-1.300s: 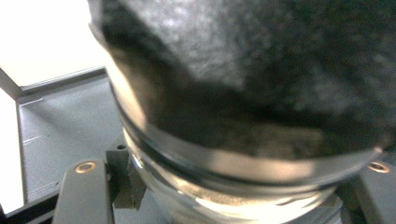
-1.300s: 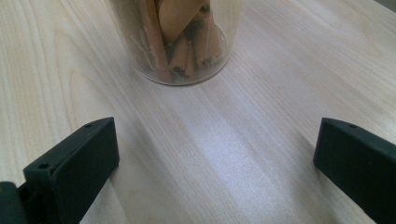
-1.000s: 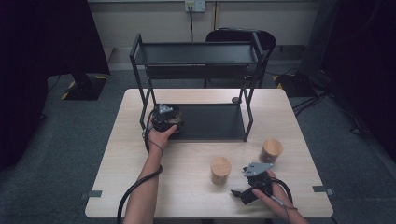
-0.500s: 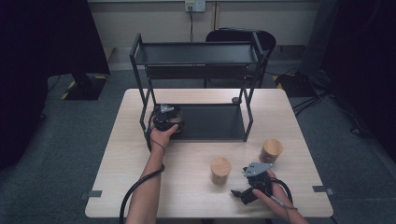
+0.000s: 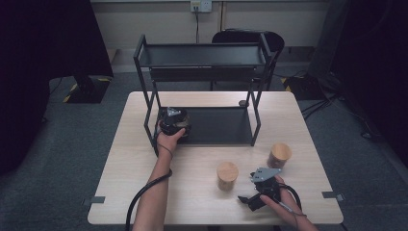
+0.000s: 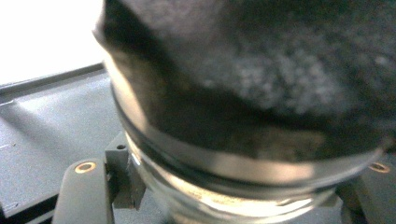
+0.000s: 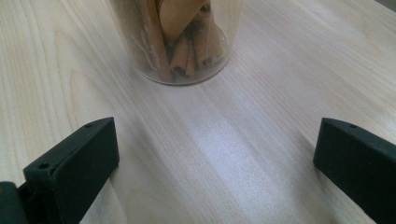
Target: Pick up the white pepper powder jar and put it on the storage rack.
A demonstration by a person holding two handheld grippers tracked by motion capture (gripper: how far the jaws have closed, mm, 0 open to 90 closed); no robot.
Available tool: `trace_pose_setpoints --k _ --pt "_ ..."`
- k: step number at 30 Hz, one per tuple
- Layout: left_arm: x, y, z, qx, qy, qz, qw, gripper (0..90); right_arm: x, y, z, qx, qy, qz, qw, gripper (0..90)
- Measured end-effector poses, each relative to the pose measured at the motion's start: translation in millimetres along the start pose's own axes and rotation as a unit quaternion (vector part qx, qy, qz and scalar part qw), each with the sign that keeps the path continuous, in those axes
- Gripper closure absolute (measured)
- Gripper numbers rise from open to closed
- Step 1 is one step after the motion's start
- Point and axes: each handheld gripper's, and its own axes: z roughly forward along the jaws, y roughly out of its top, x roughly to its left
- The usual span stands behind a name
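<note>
Two tongs, left tongs (image 5: 172, 117) clamped on unlabelled glass jar (image 6: 243, 186), right tongs (image 7: 215, 158) apart near cinnamon jar (image 7: 182, 42)

No readable text, label, brand or number anywhere: jars near both grippers were unmarked, shelf and table plain, wall socket behind them too small and blurred to make out.

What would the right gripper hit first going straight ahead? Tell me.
Most likely the clear jar of cinnamon sticks: it stands ahead of the open right gripper, with only bare table between.
</note>
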Motion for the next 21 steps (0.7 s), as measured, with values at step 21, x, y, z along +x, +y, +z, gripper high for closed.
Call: trace_pose_setpoints --k 21 --pt "2.0 0.2 -4.6 0.003 -0.005 -0.038 0.9993 8.8 0.1 0.0 -0.1 0.000 0.000 0.000 1.0000 0.0"
